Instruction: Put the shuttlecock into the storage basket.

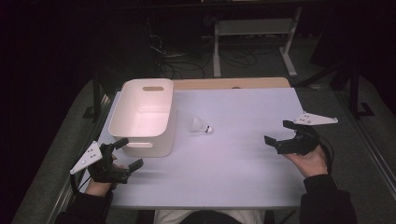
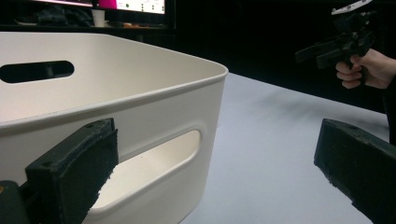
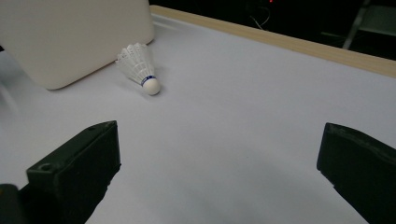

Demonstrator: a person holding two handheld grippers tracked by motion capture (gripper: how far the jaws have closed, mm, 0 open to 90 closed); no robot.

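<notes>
A white shuttlecock (image 1: 201,125) lies on its side on the white table (image 1: 233,158), just right of a white plastic bin (image 1: 142,116). In the right gripper view the shuttlecock (image 3: 140,70) rests beside the bin's wall (image 3: 70,37), cork end toward me. My left gripper (image 1: 127,152) is open at the bin's near right corner, and the bin's handle slot (image 2: 154,163) sits close ahead between its jaws. My right gripper (image 1: 279,132) hovers open over the table's right side, well to the right of the shuttlecock, holding nothing. The right gripper (image 2: 317,51) also appears far off in the left gripper view.
The bin looks empty inside. A wooden strip (image 1: 231,83) runs along the table's far edge. Beyond it the dark floor holds cables (image 1: 187,60) and a white desk frame (image 1: 254,32). Bare table surface lies between the two grippers.
</notes>
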